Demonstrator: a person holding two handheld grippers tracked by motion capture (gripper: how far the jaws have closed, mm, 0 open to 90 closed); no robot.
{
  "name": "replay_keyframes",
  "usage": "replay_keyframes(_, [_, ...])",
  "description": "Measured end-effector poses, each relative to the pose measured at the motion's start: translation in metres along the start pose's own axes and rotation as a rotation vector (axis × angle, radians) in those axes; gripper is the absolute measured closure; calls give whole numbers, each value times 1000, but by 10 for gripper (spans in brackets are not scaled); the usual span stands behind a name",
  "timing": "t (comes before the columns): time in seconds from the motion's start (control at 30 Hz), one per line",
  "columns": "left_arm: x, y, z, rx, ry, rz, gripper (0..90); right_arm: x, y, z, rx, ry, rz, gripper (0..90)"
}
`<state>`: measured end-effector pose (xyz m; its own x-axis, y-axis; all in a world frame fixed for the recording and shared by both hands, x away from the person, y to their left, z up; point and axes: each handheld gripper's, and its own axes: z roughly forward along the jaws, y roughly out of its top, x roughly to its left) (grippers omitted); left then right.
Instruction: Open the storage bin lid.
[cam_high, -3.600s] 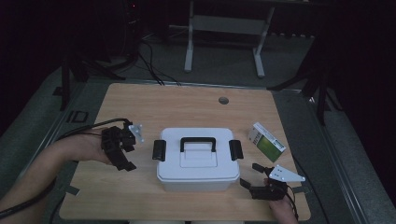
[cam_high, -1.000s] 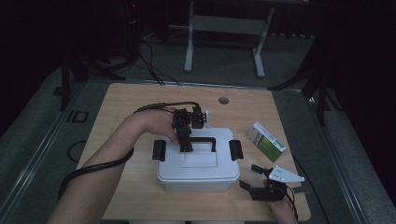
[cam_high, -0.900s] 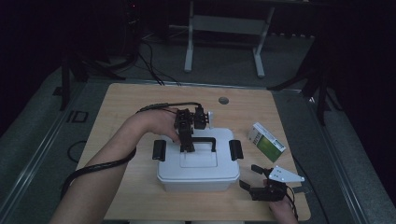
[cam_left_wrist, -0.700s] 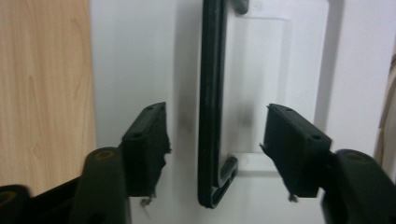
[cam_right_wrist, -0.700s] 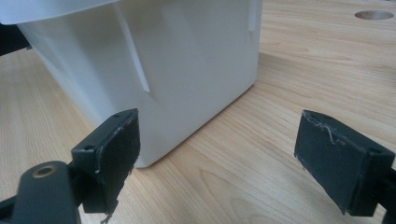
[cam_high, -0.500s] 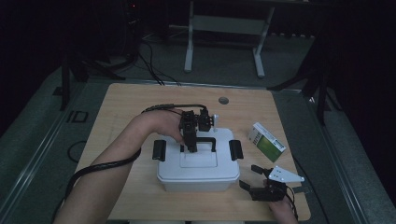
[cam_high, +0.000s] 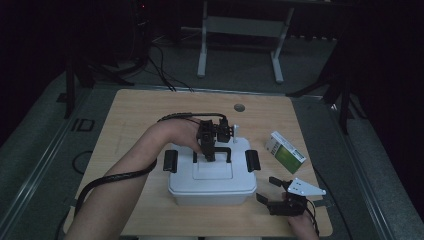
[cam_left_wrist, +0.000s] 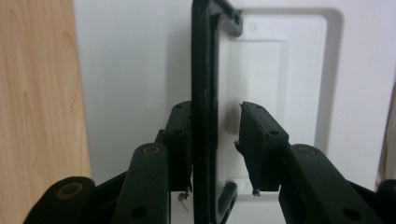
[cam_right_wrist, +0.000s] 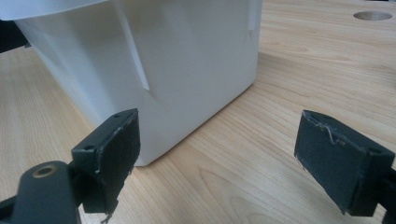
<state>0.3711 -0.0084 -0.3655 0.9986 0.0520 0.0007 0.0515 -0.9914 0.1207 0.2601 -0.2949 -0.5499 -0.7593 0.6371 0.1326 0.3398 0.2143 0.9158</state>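
dim room; grey floor (cam_high: 310, 60); metal stand (cam_high: 239, 35) behind wooden table (cam_high: 130, 115).

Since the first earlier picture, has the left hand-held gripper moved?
Yes. The left hand-held gripper went from the table left of the white box to over its black handle, jaws closing around it.

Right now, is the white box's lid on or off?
On. The lid sits flat on the white box, both side latches down; the left gripper straddles its black handle.
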Motion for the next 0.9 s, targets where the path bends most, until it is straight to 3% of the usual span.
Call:
replay_keyframes(0.17, [0,2,-1,19,-5,12,770,0,0,0,0,-1,1,140])
replay_keyframes(0.33, [-2,4,0,30,9,19,805,0,0,0,0,0,1,140])
replay_keyframes(0.57, [-2,6,-2,26,-31,2,835,0,0,0,3,1,0,139])
replay_keyframes(0.9, [-4,8,-4,34,-34,-13,839,0,0,0,4,2,2,140])
